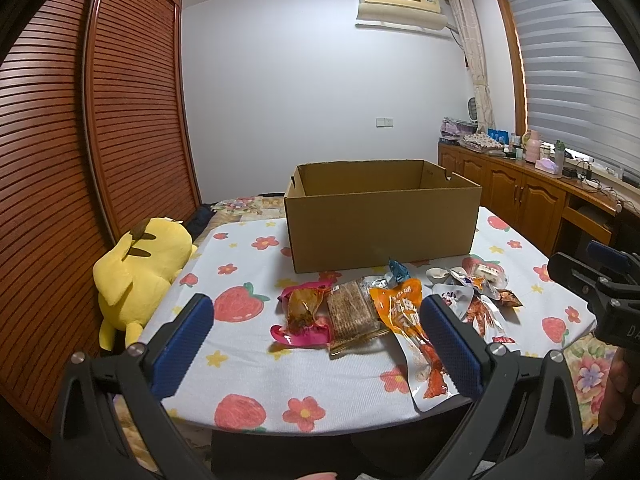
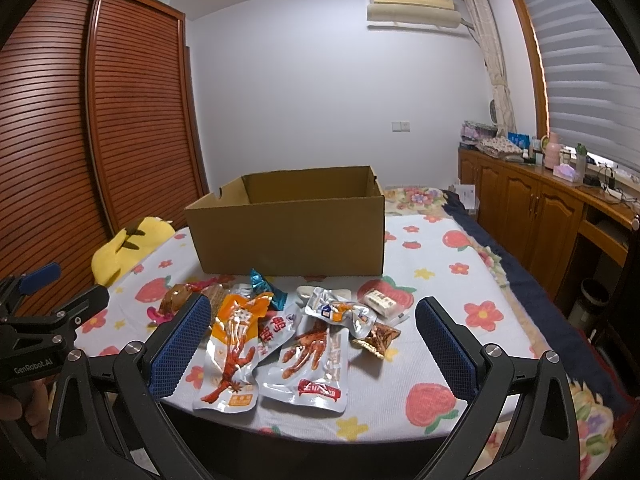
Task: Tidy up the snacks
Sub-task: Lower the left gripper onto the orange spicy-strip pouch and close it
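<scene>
Both claws are hovering low at the near edge of the desk, each spread wide apart and gripping nothing. Ahead of the left claw, between its blue pads, a brown cracker pack and a pink-wrapped snack are lying flat on the strawberry-print cloth; an orange pouch is passing under its right finger. Ahead of the right claw, two silver pouches printed with red meat are lying side by side, smaller packets just beyond them. The open cardboard box is standing past the snacks, upright. A yellow plush toy is lying left of the left claw.
</scene>
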Demonstrator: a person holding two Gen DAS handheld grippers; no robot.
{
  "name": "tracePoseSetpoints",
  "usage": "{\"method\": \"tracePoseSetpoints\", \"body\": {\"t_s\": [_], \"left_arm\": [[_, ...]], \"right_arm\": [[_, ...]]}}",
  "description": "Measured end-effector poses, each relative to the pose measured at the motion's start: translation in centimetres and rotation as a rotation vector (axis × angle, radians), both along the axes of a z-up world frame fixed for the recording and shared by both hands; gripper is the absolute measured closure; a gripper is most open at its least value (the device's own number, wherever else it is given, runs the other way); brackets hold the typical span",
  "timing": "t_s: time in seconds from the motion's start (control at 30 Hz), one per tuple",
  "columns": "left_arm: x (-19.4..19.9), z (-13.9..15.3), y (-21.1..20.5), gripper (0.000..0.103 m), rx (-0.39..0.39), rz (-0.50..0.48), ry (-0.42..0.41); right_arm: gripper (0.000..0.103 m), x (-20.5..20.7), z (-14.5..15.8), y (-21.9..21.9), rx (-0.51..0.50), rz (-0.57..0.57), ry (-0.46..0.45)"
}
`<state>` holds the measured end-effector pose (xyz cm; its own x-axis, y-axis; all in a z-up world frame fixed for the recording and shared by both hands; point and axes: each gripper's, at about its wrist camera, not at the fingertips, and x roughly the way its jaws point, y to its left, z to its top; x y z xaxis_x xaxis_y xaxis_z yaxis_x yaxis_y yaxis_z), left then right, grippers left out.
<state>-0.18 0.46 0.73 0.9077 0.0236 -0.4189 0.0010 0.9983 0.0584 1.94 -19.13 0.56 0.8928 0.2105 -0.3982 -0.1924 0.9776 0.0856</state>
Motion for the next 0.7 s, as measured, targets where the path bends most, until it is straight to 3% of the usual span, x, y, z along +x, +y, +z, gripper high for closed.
{"method": "tracePoseSetpoints", "body": {"t_s": [0.7], "left_arm": [[4.8, -4.8, -1.5, 0.000, 0.004, -0.071, 0.197]], "right_arm": [[0.000, 4.2, -2.9, -1.5, -0.058, 0.095, 0.146]]}}
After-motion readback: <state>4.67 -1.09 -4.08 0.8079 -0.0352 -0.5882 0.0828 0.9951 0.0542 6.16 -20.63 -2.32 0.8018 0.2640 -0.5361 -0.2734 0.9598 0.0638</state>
